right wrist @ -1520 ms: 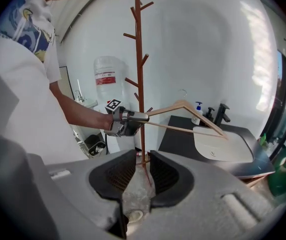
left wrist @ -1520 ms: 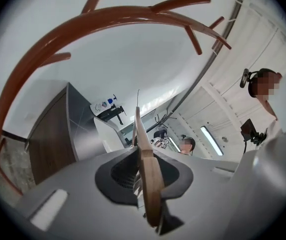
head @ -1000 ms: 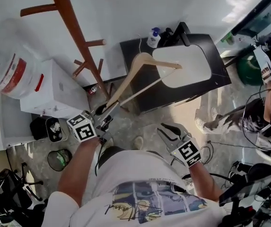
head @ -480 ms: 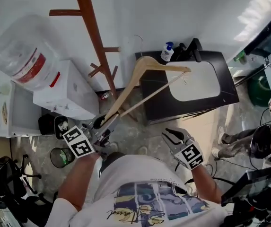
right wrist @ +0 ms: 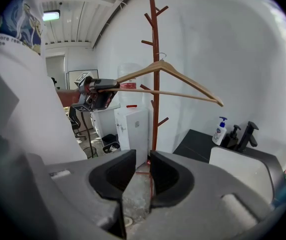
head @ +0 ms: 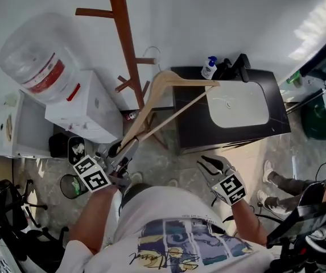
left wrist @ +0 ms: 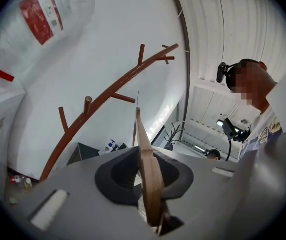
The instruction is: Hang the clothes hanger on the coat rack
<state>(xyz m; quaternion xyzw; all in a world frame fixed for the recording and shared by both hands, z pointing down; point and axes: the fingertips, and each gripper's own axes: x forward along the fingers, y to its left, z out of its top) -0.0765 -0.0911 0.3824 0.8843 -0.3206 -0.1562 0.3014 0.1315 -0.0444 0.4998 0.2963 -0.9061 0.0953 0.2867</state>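
Hanger (head: 161, 79) clamped in left gripper (head: 130, 144); red label (head: 49, 76) on water bottle (head: 29, 43) unreadable.

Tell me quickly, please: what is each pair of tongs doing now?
Left tongs: closed on the wooden hanger.
Right tongs: open by a narrow gap, holding nothing.

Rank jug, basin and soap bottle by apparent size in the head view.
1. jug: largest, though it sits nearer the camera, so its lead over the basin may be inflated.
2. basin
3. soap bottle: clearly smallest.
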